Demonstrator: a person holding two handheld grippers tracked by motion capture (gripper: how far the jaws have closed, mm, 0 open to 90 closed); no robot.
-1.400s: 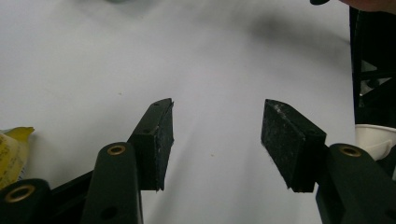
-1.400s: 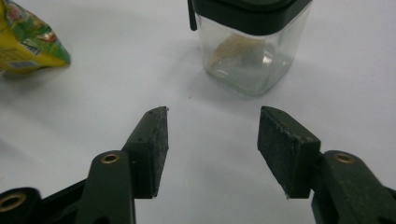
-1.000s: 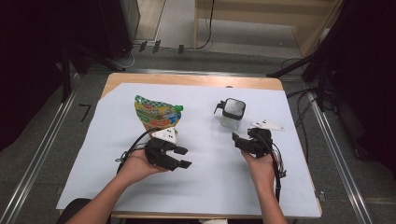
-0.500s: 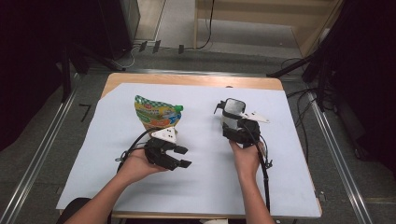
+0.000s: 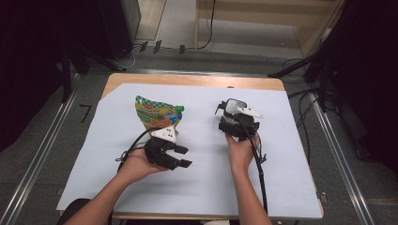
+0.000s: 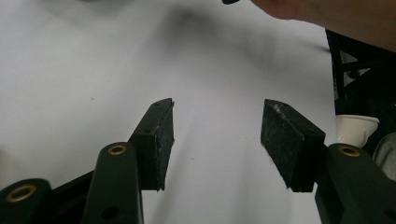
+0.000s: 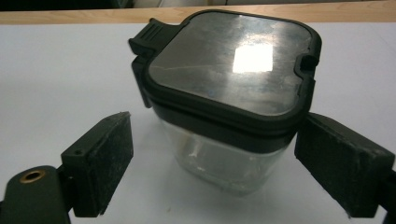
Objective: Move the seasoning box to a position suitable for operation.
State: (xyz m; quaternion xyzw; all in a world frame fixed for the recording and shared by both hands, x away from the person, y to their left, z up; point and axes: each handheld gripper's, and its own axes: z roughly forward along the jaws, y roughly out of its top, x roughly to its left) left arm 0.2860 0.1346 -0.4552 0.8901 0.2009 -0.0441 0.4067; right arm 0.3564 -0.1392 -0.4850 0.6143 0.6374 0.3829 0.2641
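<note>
Plastic, clear and rigid, formed the container point(image 7: 224, 116) standing on the tabletop point(image 5: 202, 187) between the spread right gripper point(image 7: 233, 163). Probably light and slick; clamp the walls below the lid. The left gripper point(image 6: 217, 135) hovered spread, empty.

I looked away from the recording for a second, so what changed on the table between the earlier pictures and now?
The right gripper moved forward and a little left, up to the clear container with the dark lid. Its open jaws now stand on either side of the container, not yet closed on it. The left gripper stayed open over the white sheet, and the colourful pouch and the container kept their places.
</note>
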